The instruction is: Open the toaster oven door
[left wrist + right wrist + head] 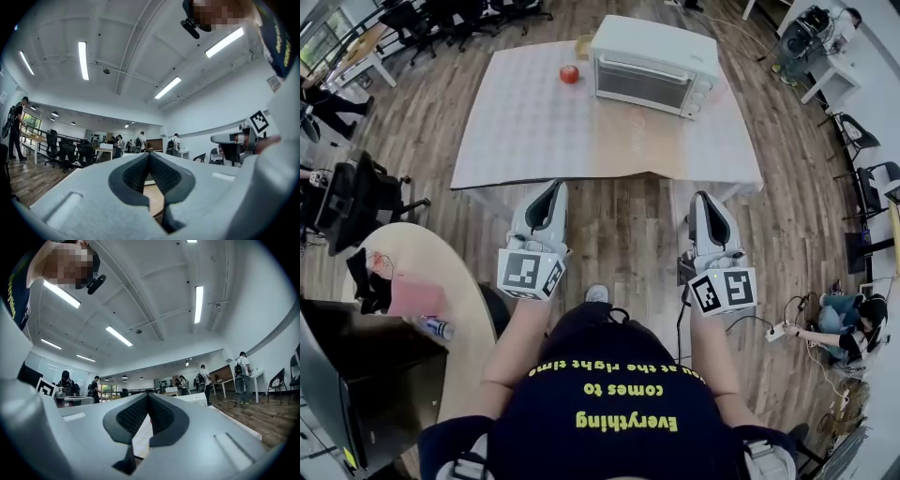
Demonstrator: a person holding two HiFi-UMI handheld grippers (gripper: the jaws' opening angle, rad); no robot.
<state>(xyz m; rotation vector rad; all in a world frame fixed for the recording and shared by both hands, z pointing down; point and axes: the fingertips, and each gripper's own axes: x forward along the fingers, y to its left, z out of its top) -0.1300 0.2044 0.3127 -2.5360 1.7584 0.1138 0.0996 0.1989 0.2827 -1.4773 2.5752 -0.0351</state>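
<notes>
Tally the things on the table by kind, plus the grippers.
Oven: 1
Red fruit: 1
Small tan thing, too small to identify: 1
Grippers: 2 (left gripper, right gripper)
Total: 5

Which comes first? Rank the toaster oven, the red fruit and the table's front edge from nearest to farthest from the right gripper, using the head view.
From the right gripper:
1. The table's front edge, just ahead of the gripper.
2. The toaster oven, toward the table's far side, slightly to the left.
3. The red fruit, left of the oven and farther across.
</notes>
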